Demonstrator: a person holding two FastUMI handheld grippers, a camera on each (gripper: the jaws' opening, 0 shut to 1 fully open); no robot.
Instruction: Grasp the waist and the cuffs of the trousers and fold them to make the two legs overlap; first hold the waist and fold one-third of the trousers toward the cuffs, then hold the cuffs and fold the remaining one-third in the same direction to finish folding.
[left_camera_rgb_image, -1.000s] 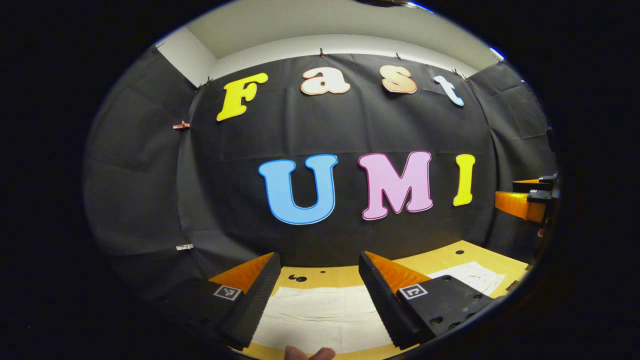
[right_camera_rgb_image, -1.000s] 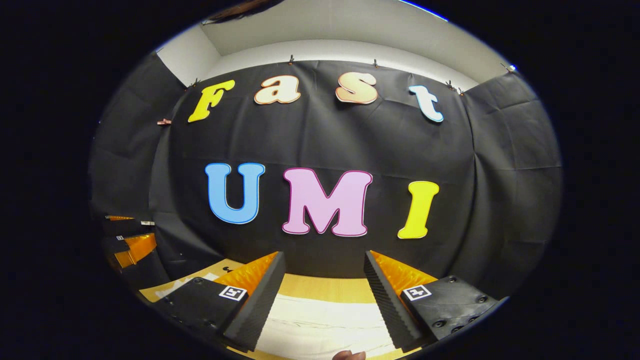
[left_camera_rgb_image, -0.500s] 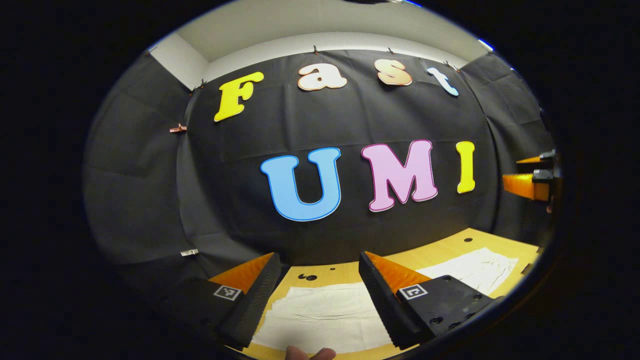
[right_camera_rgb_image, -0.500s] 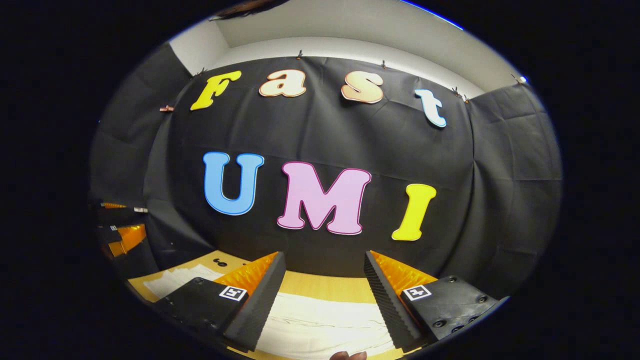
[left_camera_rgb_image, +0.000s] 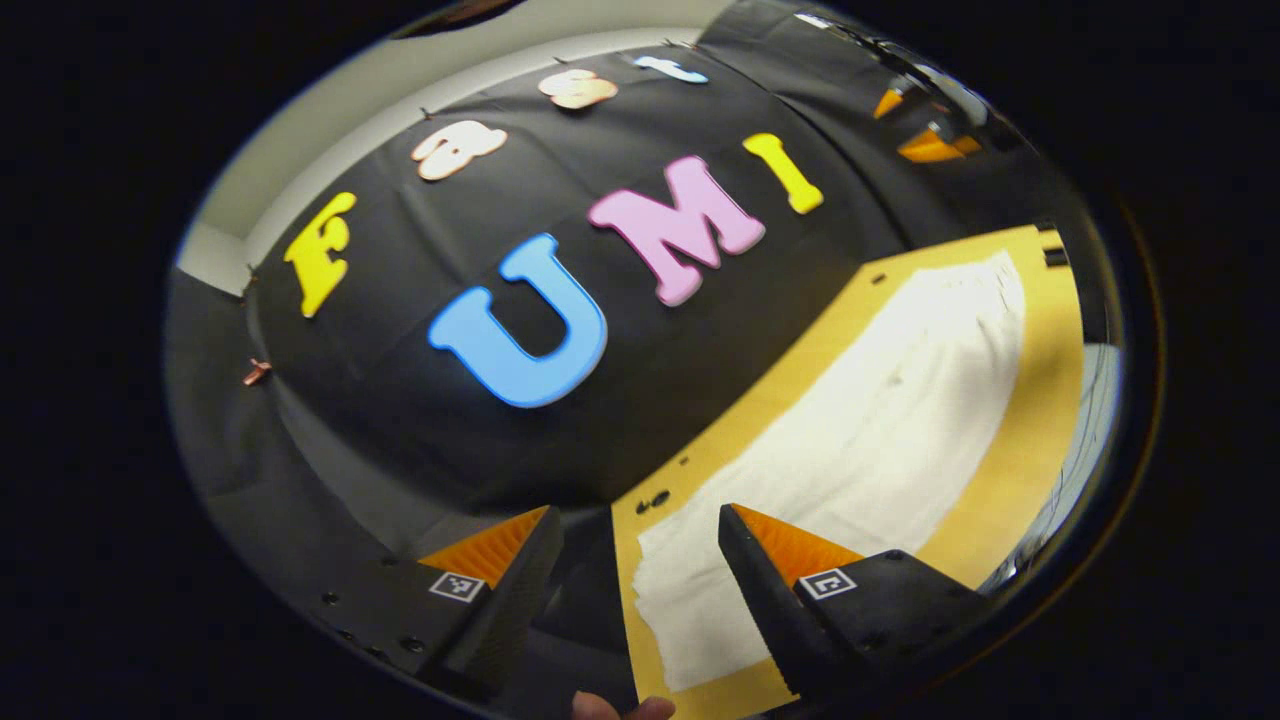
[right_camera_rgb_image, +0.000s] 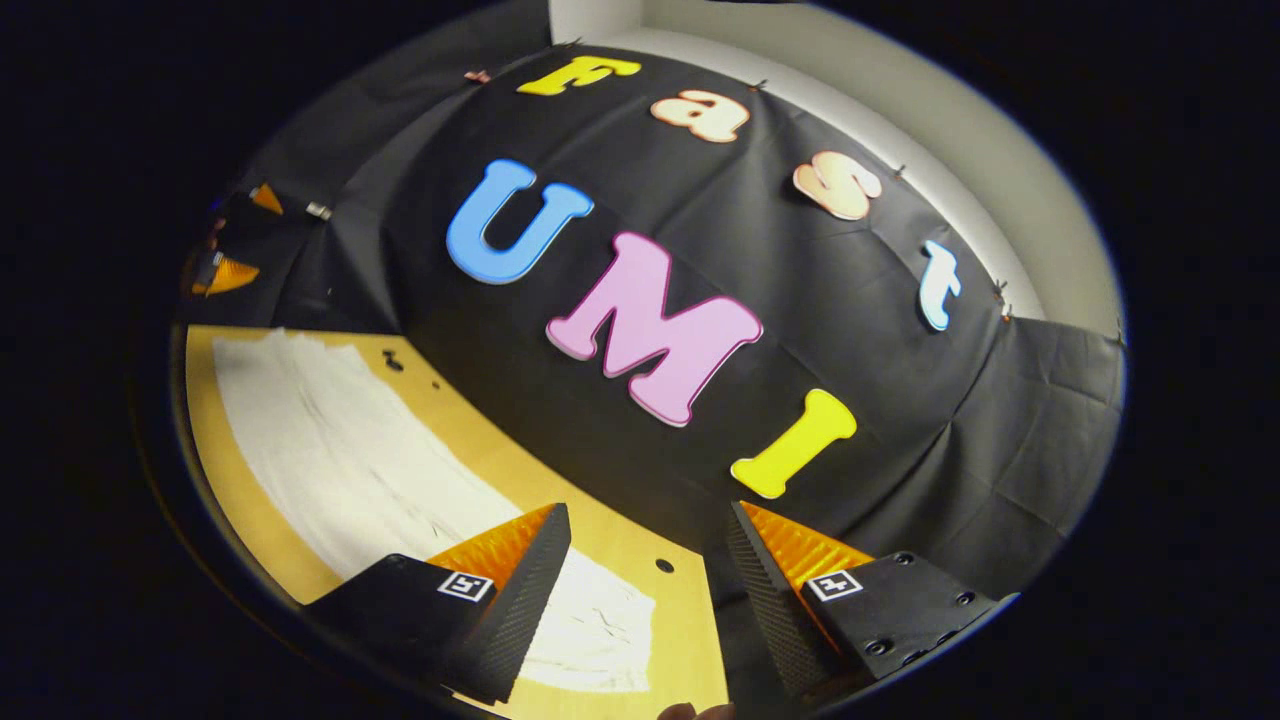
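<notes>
White trousers (left_camera_rgb_image: 860, 430) lie flat and stretched out along a yellow table (left_camera_rgb_image: 1045, 350). In the left gripper view my left gripper (left_camera_rgb_image: 635, 520) hovers open above one short end of them, with nothing between its fingers. The right gripper (left_camera_rgb_image: 930, 145) shows small beyond the far end. In the right gripper view the trousers (right_camera_rgb_image: 340, 450) run from lower middle to upper left across the table (right_camera_rgb_image: 620, 540). My right gripper (right_camera_rgb_image: 648, 515) hangs open over the near end, holding nothing. The left gripper (right_camera_rgb_image: 225, 272) shows small at the far left. I cannot tell which end is the waist.
The booth's black cloth wall (left_camera_rgb_image: 400, 420) stands right behind the table's back edge. Small dark holes (left_camera_rgb_image: 655, 497) mark the tabletop near the trousers' corner, and more holes (right_camera_rgb_image: 392, 360) lie along the back. A fingertip (left_camera_rgb_image: 620, 708) shows at the bottom edge.
Both views have rolled and tilted down toward the table. Each gripper has swung to its own end of the trousers, so the whole garment now shows. Both grippers stay open.
</notes>
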